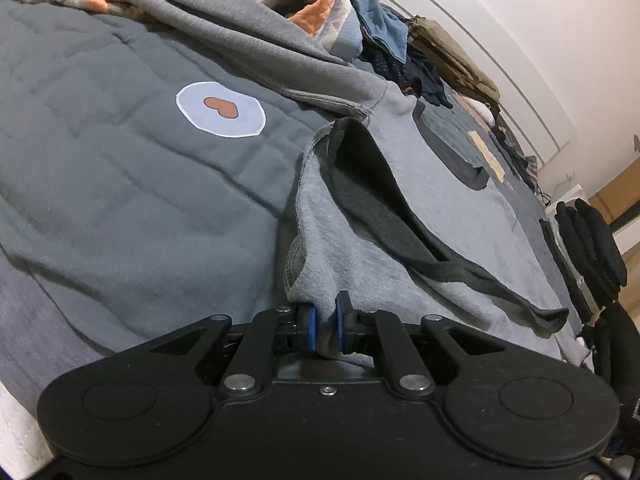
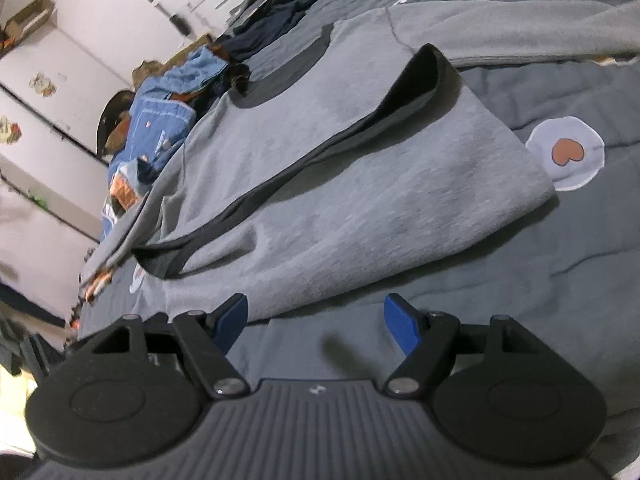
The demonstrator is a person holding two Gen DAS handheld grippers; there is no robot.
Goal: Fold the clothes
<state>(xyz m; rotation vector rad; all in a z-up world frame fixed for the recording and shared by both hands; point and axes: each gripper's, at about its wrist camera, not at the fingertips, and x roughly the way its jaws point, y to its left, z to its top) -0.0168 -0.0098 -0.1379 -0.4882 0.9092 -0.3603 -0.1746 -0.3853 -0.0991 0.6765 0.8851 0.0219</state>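
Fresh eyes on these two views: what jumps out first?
The light grey sweatshirt with dark trim, spread across the grey quilt. The left gripper pinches its edge; the right gripper hangs open at its hem. An orange heart patch lies beside it.

To your left, the quilt (image 1: pixel 120 184) lies bare and flat around its heart patch (image 1: pixel 221 109); a gripper could pass there freely. Straight ahead of the left gripper (image 1: pixel 326 326), the grey garment (image 1: pixel 400 208) rises in a fold with a dark-lined opening, standing in the way. At the far side, a heap of clothes (image 1: pixel 376 28) lines the wall (image 1: pixel 540 40). Your right gripper (image 2: pixel 316 320) hangs above bare quilt (image 2: pixel 540 280), with nothing between its wide-set fingers; the garment's (image 2: pixel 320 184) edge lies just ahead. More piled clothes (image 2: pixel 160 120) block the left of that view.
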